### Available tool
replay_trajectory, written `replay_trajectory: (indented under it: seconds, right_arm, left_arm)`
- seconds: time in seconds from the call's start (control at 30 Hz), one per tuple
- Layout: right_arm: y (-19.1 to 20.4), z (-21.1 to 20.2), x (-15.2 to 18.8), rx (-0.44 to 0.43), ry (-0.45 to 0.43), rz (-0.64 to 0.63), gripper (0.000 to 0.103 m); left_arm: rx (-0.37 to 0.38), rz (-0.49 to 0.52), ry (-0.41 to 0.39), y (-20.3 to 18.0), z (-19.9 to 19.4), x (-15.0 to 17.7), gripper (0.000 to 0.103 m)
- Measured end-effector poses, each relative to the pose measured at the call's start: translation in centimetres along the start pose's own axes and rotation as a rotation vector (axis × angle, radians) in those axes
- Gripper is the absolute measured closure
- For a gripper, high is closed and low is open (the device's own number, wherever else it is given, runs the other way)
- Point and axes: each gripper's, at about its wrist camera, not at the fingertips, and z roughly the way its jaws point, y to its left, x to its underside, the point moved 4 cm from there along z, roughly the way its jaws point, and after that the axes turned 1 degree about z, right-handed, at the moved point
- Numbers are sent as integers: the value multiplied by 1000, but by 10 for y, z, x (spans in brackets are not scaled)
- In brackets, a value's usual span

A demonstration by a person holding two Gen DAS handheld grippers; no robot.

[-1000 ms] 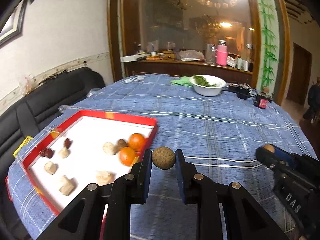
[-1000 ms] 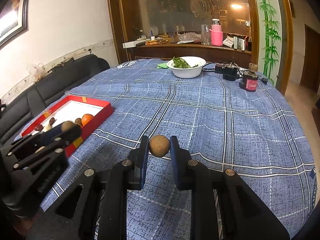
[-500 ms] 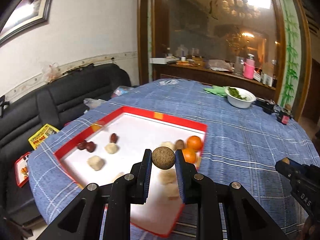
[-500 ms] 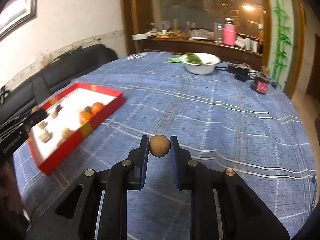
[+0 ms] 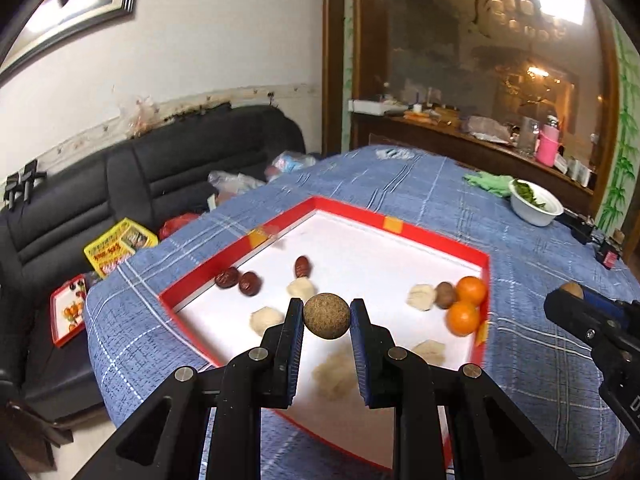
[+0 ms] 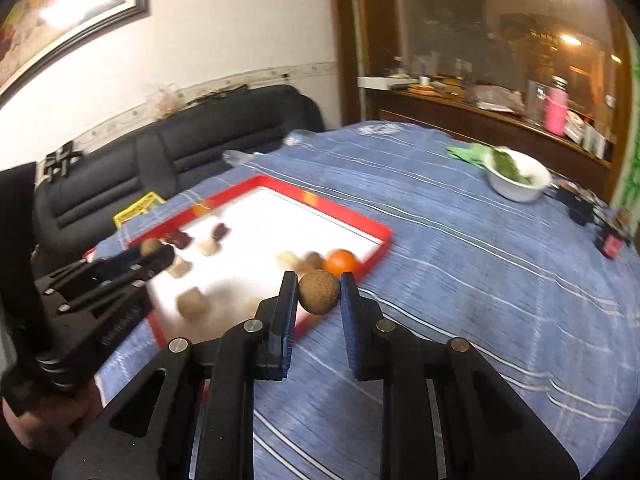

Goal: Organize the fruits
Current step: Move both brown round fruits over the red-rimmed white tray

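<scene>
My left gripper [image 5: 326, 316] is shut on a rough brown round fruit [image 5: 326, 315], held above the near part of the red-rimmed white tray [image 5: 436, 238]. In the tray lie two oranges [image 5: 464, 317], dark red dates [image 5: 239, 280], several pale lumps [image 5: 421, 297] and a small brown fruit [image 5: 445, 294]. My right gripper [image 6: 319, 292] is shut on a second brown round fruit [image 6: 319, 291], over the tablecloth at the tray's [image 6: 352, 222] near right corner. The left gripper [image 6: 152, 254] with its fruit shows at the left of the right wrist view; the right gripper [image 5: 572, 296] shows at the right edge of the left wrist view.
A blue checked cloth [image 5: 540, 360] covers the round table. A white bowl of greens [image 5: 534, 202] and small dark bottles [image 6: 610, 242] stand at the far right. A black sofa [image 5: 120, 184] with yellow and red packets [image 5: 118, 244] lies beyond the table's left edge.
Both grippers have swung left toward the tray, each still holding its brown fruit. The left one now hangs over the tray; the right one has come up to the tray's corner.
</scene>
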Motion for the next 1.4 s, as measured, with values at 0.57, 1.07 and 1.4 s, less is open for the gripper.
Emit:
replay_trajectory:
  seconds: [0.57, 1.07, 1.4]
  right_arm:
    - [56, 31, -25, -80, 46, -109, 83]
    - [46, 96, -48, -84, 145, -57, 83]
    - [31, 129, -45, -58, 207, -35, 83]
  left_arm:
    - [10, -57, 105, 38, 37, -16, 81]
    - [78, -22, 190, 36, 86, -53, 81]
    - [153, 82, 256, 1, 98, -40, 81]
